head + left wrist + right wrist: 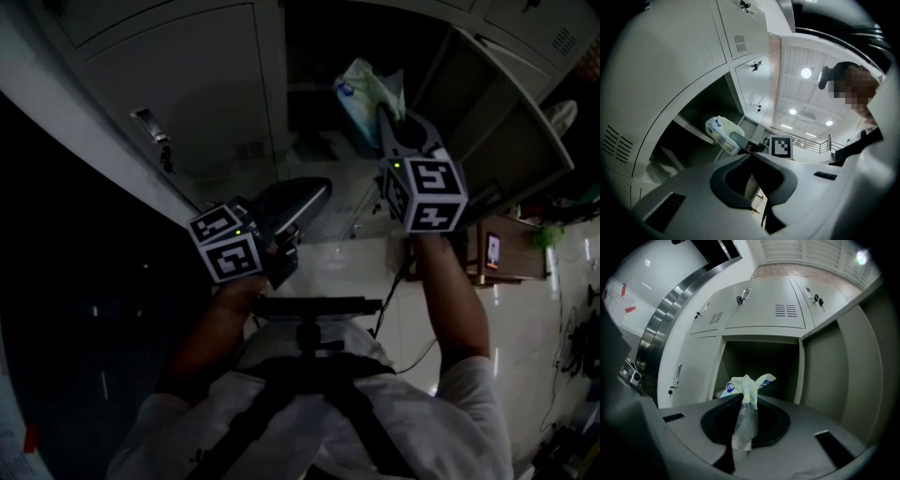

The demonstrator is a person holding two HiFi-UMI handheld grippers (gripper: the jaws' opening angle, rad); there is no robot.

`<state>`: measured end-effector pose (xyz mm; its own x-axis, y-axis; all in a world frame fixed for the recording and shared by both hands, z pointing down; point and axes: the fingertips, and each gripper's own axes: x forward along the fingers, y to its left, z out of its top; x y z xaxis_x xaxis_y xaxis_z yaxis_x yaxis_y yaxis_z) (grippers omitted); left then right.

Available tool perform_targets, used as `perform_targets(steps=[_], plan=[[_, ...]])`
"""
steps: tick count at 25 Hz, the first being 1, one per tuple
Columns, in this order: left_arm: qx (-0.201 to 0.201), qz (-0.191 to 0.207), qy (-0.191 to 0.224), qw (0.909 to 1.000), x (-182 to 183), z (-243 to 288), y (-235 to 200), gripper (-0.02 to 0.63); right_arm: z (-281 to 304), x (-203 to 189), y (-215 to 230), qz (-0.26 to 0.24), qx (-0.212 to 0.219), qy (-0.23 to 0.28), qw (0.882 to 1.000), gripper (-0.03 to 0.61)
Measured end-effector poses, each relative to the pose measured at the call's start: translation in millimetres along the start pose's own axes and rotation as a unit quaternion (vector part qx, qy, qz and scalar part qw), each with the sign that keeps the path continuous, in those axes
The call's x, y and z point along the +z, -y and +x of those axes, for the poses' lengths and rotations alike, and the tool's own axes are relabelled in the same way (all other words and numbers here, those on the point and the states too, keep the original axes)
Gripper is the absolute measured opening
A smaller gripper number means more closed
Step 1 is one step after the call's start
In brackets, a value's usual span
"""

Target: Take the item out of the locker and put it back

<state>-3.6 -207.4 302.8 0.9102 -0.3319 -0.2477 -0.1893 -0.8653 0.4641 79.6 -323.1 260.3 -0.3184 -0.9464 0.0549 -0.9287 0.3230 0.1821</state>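
A white plastic bag (749,382) with blue print hangs pinched by its knotted top in my right gripper (749,398), whose jaws are shut on it. The bag is held in front of the open locker compartment (759,359). In the head view the bag (367,94) sits above the right gripper (386,122), by the dark opening (314,56). My left gripper (305,202) is lower and to the left, its tips together with nothing between them. The left gripper view shows its shut jaws (750,153), with the bag (723,133) at the locker's mouth beyond.
The open locker door (511,117) stands to the right of the opening. Closed locker doors with keys (740,298) surround the compartment. A phone (492,249) rests on a wooden stand at the right, and cables lie on the pale floor (572,347).
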Motion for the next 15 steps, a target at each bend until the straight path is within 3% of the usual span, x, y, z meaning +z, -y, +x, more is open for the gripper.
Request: perform_targets(steps=[15], plan=[[0.013, -0.027, 0.003, 0.9995, -13.9, -19.0, 2.1, -0.002, -42.3, -30.8, -15.7, 0.038, 0.009, -0.014, 0.999, 0.031]])
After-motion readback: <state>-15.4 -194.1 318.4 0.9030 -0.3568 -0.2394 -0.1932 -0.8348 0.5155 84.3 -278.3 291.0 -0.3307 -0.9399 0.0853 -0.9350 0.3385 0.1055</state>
